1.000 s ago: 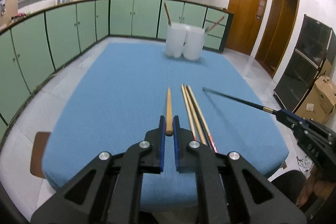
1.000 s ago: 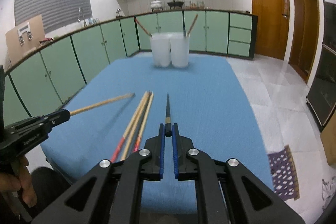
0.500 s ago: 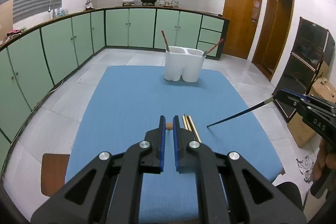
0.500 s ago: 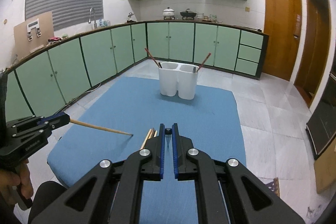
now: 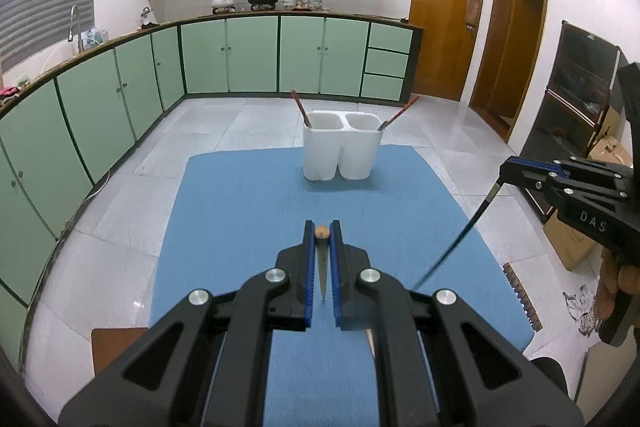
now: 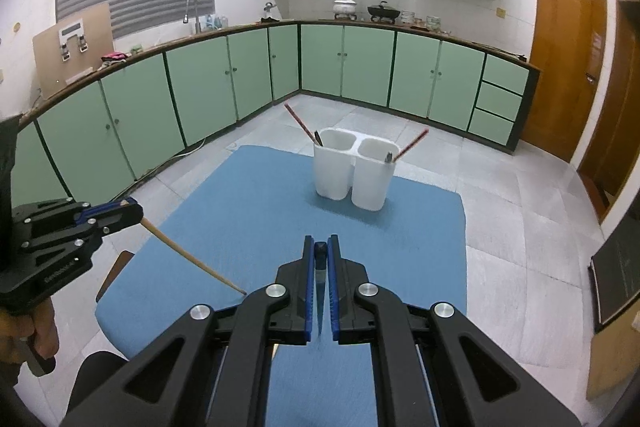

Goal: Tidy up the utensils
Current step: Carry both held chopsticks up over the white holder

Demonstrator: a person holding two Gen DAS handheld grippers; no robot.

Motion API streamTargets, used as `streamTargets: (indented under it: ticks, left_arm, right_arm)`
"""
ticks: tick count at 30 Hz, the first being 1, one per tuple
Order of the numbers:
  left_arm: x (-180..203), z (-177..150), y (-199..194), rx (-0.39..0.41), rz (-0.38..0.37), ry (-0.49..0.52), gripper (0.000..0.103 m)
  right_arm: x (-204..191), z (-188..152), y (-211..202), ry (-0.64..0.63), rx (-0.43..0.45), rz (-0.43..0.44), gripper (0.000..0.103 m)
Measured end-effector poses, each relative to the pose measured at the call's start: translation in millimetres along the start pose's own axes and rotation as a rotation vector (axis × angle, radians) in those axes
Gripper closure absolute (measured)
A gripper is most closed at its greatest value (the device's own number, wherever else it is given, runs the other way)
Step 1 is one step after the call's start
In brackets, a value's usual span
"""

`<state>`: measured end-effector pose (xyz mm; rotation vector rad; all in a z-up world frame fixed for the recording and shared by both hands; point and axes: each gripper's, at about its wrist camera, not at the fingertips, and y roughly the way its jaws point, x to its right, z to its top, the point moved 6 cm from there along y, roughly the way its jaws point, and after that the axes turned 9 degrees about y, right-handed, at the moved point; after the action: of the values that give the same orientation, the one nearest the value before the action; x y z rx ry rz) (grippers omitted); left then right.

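Chopsticks — one clamped by its thick end in each gripper, left (image 5: 322, 231) wooden, right (image 6: 320, 250) dark — tips hang down, ready for far holder (image 6: 354, 171).

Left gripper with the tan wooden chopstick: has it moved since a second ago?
Yes. The left gripper has risen and pulled back: the white two-cup holder now sits farther off on the blue mat, and the tan wooden chopstick hangs tip-down.

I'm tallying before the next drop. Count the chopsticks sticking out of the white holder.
2 clearly visible: a red chopstick leans out of the white holder's left cup, another red chopstick out of its right cup. Dark tips beside each may be further utensils; I cannot tell.
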<state>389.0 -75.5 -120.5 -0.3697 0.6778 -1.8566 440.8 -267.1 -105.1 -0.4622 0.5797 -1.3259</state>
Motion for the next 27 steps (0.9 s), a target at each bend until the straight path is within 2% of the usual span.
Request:
streamTargets:
  ticks: [11, 20, 27]
  left_arm:
    - [4, 46, -5, 0.035, -0.017, 0.03, 0.097]
    - [0, 112, -8, 0.115, 0.001, 0.067, 0.097]
    - [-3, 162, 0, 0.193, -0.002, 0.041, 0.097]
  right_arm:
    - [-2, 48, -9, -0.001, 0.019, 0.002, 0.097]
    - [12, 110, -4, 0.046, 0.046, -0.005, 0.097]
    - [17, 156, 6, 0.056, 0.076, -0.026, 0.097]
